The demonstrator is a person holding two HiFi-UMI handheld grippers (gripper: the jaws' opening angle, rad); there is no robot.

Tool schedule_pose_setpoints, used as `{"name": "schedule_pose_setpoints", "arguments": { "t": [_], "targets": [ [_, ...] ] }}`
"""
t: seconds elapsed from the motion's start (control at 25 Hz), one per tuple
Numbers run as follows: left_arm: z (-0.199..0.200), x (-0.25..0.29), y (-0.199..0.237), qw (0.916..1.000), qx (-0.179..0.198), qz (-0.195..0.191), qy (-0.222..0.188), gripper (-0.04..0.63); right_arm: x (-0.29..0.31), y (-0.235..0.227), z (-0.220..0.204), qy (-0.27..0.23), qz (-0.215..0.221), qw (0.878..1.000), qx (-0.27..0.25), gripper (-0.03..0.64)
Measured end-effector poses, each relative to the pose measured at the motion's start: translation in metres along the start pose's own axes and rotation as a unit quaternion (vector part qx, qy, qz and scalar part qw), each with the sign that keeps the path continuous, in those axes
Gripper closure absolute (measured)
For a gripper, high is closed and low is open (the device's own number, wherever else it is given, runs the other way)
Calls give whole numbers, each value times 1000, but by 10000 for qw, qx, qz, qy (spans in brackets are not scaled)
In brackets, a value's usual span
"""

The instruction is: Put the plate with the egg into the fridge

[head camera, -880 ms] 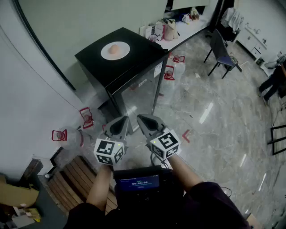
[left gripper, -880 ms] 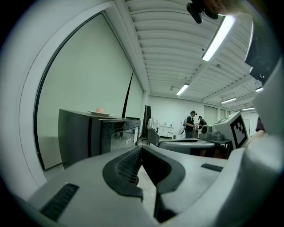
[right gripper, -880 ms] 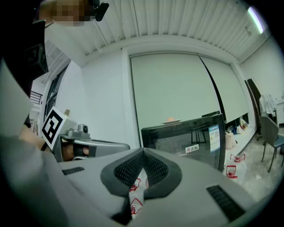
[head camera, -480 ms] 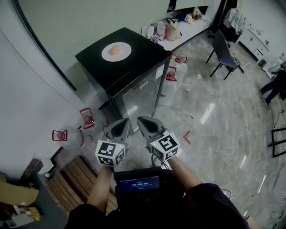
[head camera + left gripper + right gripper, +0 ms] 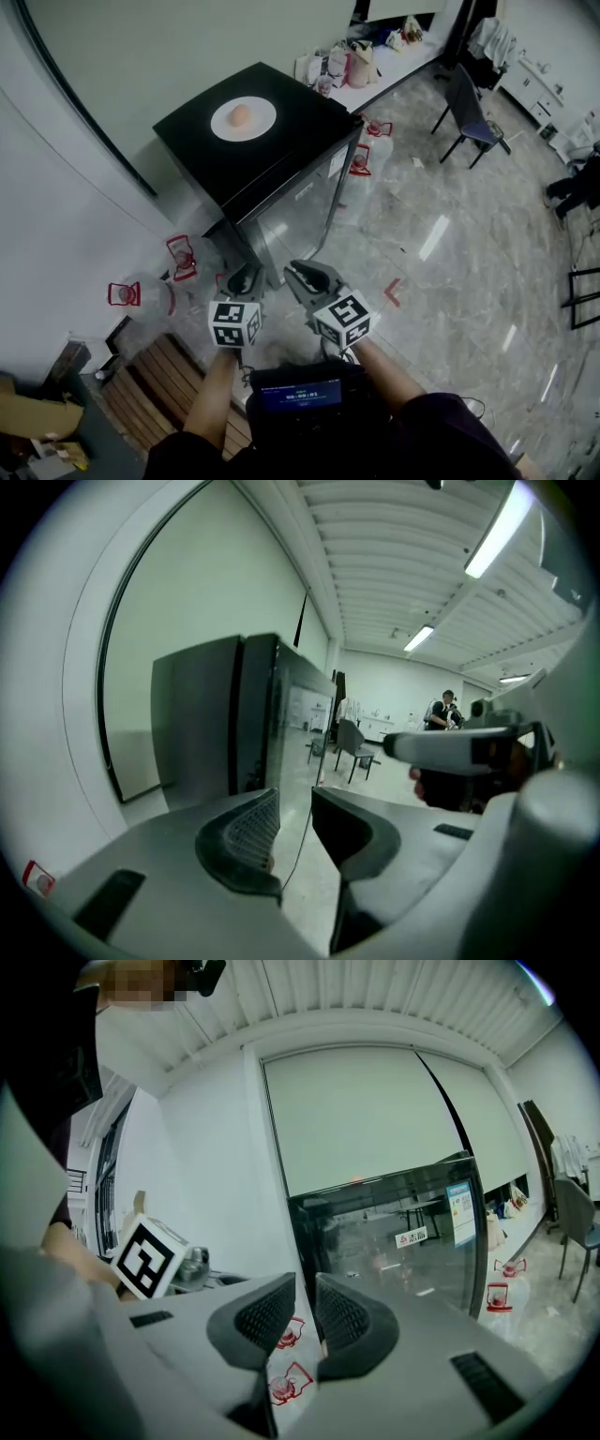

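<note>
With our left tongs (image 5: 246, 278) and right tongs (image 5: 305, 278) a little apart and empty, we should lift the round white plate (image 5: 259, 127) flat off the black fridge (image 5: 192, 136), so the orange egg (image 5: 240, 114) cannot roll.

Egg (image 5: 240, 114) sits on the plate (image 5: 260, 126), plate's on top of the fridge (image 5: 201, 137). Left gripper (image 5: 246, 278) and right gripper (image 5: 300, 276) are side by side in front of it, water jugs (image 5: 141, 295) on the floor to its left.
</note>
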State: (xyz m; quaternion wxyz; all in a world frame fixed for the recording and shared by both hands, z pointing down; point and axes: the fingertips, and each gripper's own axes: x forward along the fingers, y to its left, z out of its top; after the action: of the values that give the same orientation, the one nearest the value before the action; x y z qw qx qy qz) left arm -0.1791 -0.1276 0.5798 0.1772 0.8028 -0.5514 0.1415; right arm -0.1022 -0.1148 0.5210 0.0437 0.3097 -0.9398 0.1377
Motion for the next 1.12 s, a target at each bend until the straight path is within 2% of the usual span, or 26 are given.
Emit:
{"name": "schedule_pose_setpoints", "arguments": {
  "t": [0.12,0.24,0.36,0.52,0.68,0.92,1.12],
  "targets": [
    [-32,27,27,9982,-65,187,558,495,0,-3,-7,98,-50,9999,63,568],
    [-47,45,38,9960,44,237,863,495,-1,-2,-12,174,-76,9998,76,568],
    [-45,56,38,9956,267,191,877,495,1,-3,-12,172,-158,9997,-36,568],
    [-37,64,38,9958,358,146,832,497,4,-2,-11,168,-164,9997,-39,568],
    [-34,64,38,9957,326,224,842,526,3,-4,-9,143,-210,9997,-8,568],
    [-34,64,39,9951,388,300,858,535,5,-6,-14,183,-247,9994,159,568],
    [-35,64,38,9951,301,341,873,537,6,-10,-14,165,-331,9990,257,568]
  ]
}}
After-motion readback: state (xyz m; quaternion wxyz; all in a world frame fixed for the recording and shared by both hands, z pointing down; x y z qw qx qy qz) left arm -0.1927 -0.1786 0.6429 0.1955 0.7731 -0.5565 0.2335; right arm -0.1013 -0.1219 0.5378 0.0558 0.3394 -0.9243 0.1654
